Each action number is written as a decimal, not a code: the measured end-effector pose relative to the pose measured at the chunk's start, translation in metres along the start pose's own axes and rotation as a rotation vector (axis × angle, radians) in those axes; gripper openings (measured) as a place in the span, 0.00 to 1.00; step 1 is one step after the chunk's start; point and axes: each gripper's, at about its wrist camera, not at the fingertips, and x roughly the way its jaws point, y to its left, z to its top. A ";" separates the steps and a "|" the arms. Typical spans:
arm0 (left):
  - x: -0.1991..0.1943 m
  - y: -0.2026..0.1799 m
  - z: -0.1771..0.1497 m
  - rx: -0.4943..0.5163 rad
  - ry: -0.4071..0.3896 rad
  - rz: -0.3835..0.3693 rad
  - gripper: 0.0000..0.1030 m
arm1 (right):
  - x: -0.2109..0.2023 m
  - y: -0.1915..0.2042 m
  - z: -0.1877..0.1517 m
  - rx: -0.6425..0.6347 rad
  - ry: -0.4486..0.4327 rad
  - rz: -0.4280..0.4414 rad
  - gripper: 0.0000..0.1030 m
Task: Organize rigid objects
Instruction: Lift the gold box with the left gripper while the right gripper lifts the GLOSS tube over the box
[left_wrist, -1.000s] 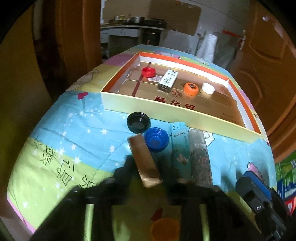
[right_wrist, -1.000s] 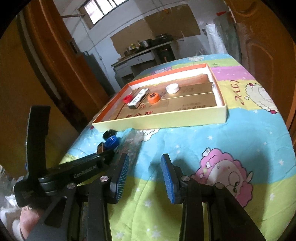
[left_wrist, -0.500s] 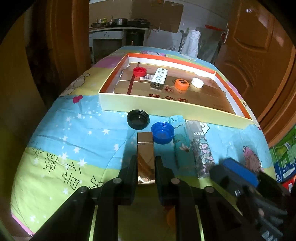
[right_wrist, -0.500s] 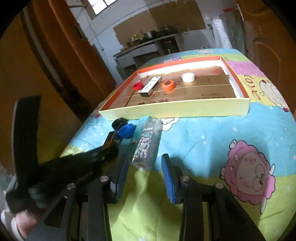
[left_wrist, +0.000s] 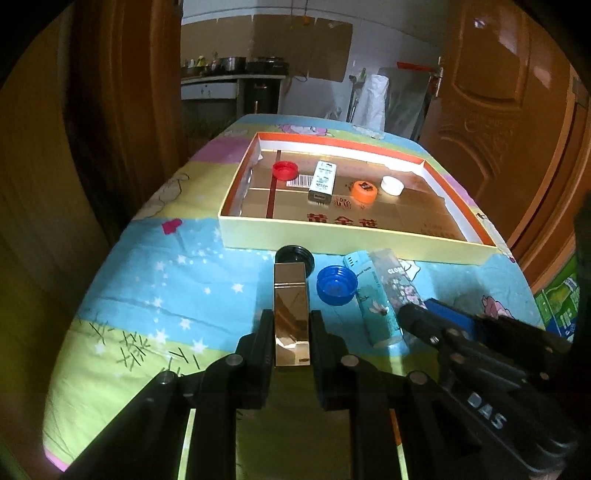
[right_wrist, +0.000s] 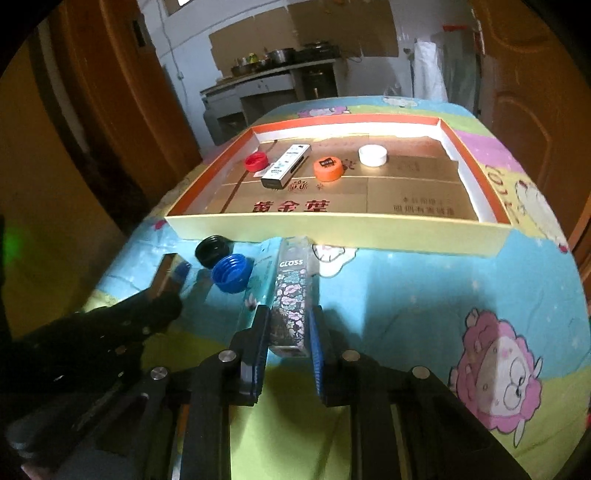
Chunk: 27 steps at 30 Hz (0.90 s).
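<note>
We clamp left gripper on gold lighter; right gripper jaws just closing onto floral lighter. Ahead, tray holds four items; black cap, blue cap, teal lighter remain.

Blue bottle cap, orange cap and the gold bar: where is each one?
blue bottle cap (left_wrist: 337, 285), left wrist view, hollow inside
orange cap (right_wrist: 328, 168), right wrist view, top face, in the box
gold bar (left_wrist: 291, 310), left wrist view, shiny top face
</note>
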 end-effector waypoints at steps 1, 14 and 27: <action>-0.001 0.000 0.001 0.009 -0.002 0.000 0.18 | 0.002 0.002 0.002 -0.009 0.006 -0.013 0.21; -0.007 0.012 0.010 0.023 -0.014 -0.013 0.18 | 0.015 0.008 0.007 -0.045 0.062 -0.067 0.19; -0.016 0.015 0.024 0.035 -0.050 -0.010 0.18 | -0.025 0.026 0.016 -0.058 -0.007 -0.054 0.19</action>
